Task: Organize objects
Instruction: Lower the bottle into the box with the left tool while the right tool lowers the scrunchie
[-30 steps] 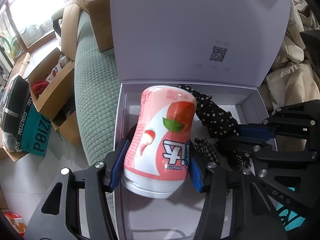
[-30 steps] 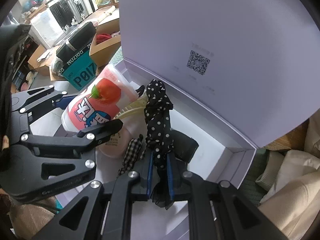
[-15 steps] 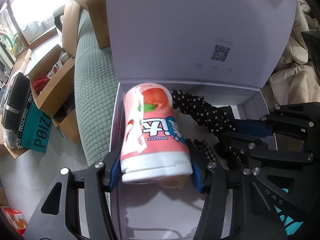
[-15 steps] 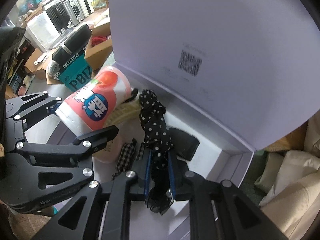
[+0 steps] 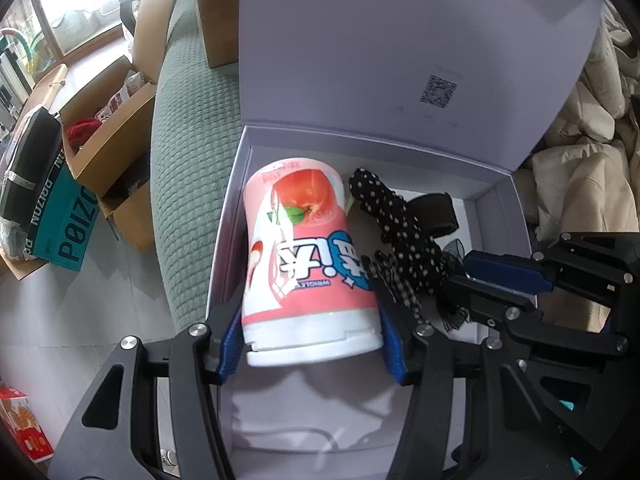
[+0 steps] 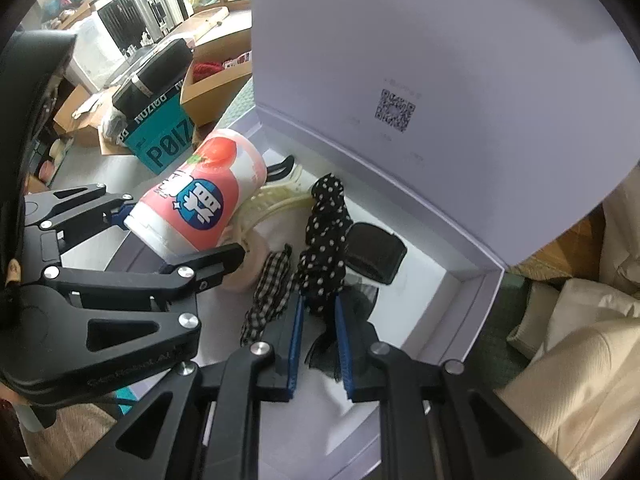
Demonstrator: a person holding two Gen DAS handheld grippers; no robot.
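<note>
A pink canister point(image 5: 308, 264) with a peach picture and a white cap lies tilted between the blue pads of my left gripper point(image 5: 310, 340), which is shut on its cap end, over the left side of an open white box point(image 5: 228, 232). In the right wrist view the canister point(image 6: 200, 196) points toward the box's back-left corner, held by the left gripper point(image 6: 172, 236). My right gripper point(image 6: 318, 304) is shut on the lower end of a black polka-dot fabric band point(image 6: 324, 232), which stretches up across the box floor. That gripper point(image 5: 480, 288) shows at right in the left wrist view.
Inside the box lie a checked fabric strip point(image 6: 272, 292), a black pouch point(image 6: 372, 252) and a cream hairband point(image 6: 272, 200). The box lid point(image 5: 400, 40) stands upright behind. A green quilted cushion point(image 5: 184, 180), cardboard boxes point(image 5: 108, 132) and beige cloth point(image 5: 580, 184) surround it.
The canister has tipped in the left gripper, from nearly upright to leaning flatter toward the box's back. The right gripper keeps its hold on the polka-dot band.
</note>
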